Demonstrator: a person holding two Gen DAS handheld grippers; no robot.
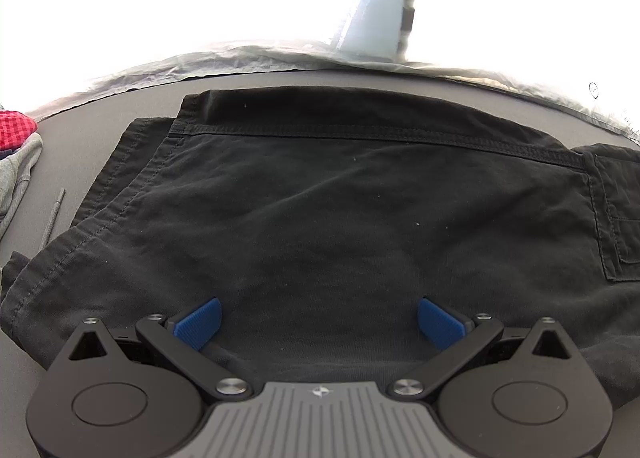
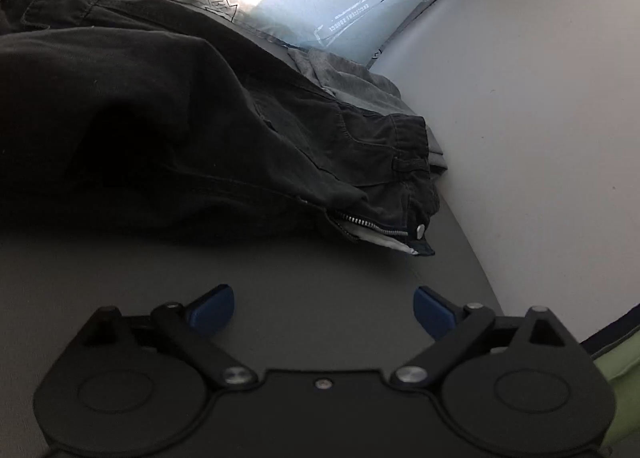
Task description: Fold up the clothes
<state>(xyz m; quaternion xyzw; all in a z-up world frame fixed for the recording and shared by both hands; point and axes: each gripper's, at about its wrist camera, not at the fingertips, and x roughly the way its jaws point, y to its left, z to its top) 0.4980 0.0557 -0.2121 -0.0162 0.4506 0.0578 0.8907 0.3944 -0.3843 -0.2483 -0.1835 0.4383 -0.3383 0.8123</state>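
Black trousers (image 1: 320, 198) lie folded lengthwise across the grey table (image 1: 80, 146), leg hems at the left and a back pocket at the right. My left gripper (image 1: 319, 323) hovers open just over their near edge, blue pads wide apart with nothing between them. In the right wrist view the waist end of the trousers (image 2: 200, 130) is bunched up, its zipper (image 2: 372, 227) and metal button facing me. My right gripper (image 2: 324, 309) is open above bare table, a short way in front of the zipper, holding nothing.
A red checked cloth (image 1: 14, 130) and a grey garment (image 1: 18, 174) sit at the table's left edge. Another grey garment (image 2: 352, 78) lies behind the waistband. A printed plastic sheet (image 1: 248, 58) borders the far side. A white wall (image 2: 540, 118) stands to the right.
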